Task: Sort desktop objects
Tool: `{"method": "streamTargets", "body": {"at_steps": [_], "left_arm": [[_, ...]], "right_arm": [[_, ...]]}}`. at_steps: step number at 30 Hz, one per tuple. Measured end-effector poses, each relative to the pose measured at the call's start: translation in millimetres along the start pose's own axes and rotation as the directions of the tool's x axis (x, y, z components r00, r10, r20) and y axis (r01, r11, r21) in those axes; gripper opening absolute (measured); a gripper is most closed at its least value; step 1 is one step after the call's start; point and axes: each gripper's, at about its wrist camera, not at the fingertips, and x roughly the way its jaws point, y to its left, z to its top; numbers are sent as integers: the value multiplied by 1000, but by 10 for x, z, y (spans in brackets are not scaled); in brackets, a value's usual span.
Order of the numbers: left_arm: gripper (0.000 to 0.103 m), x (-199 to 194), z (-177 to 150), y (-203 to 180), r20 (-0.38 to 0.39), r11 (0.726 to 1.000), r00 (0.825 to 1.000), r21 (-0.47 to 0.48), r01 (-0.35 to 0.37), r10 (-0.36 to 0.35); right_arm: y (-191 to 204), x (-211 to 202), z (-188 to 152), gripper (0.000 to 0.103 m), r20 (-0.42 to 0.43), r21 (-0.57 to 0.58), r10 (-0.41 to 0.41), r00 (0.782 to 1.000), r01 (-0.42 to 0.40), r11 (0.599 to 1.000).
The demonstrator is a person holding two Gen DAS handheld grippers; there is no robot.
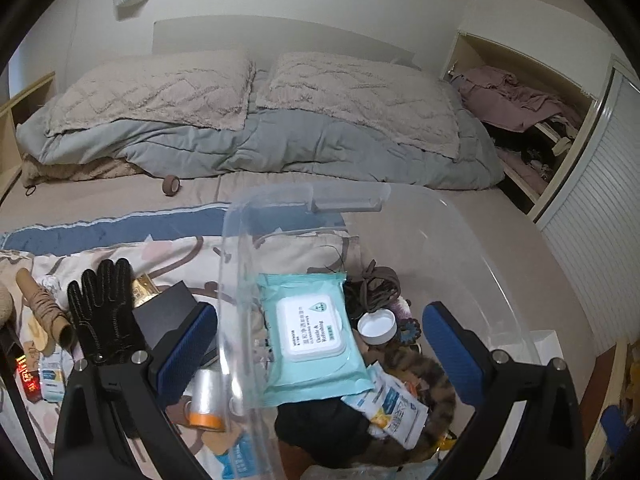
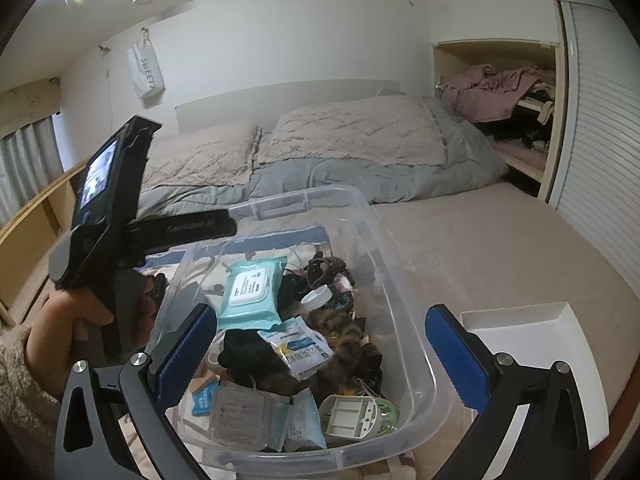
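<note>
Clear plastic bin (image 2: 404, 292) sits on the bed, part-filled with small clutter. On top near the left wall lies a teal wet-wipes pack (image 2: 251, 294) with white flip lid, flat, label up. Just right of it a white round cap (image 2: 317, 297) and a tangle of brown cords (image 2: 326, 270). Below the pack – a black fabric lump (image 2: 248, 354), a white-and-blue sachet (image 2: 297, 346) and a brown striped furry piece (image 2: 340, 346). At the near end of the bin: a grey flat packet (image 2: 238, 414) and a white-green plastic holder (image 2: 358, 414).

Left gripper (image 1: 320, 348) has jaws spread wide, nothing between the pads; it hangs over the bin's left rim, left finger (image 1: 186, 350) outside the bin, right finger (image 1: 454, 354) over the inside. In the right wrist view a hand (image 2: 70, 322) holds that gripper's handle beside the bin's left wall.

Right gripper (image 2: 320, 350) also wide apart, empty, hovering over the near part of the bin, both blue pads clear of the contents.

Still outside the bin, on the patterned cloth to its left: a black glove (image 1: 102, 308), a dark box (image 1: 168, 310), a tan rolled item (image 1: 46, 312), a clear tape roll (image 1: 206, 402) with orange core. White tray (image 2: 532, 328) lies on the bed just right of the bin – looks empty
</note>
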Motion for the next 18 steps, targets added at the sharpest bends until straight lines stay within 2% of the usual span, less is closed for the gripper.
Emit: {"method": "streamTargets", "body": {"at_steps": [8, 18], "left_arm": [[103, -507, 33, 120, 54, 999, 998, 31, 23, -25], [103, -1105, -86, 415, 81, 996, 997, 90, 8, -16]], "right_arm": [[140, -258, 103, 103, 70, 26, -29, 997, 28, 999], [365, -555, 50, 103, 74, 32, -19, 997, 16, 999]]}}
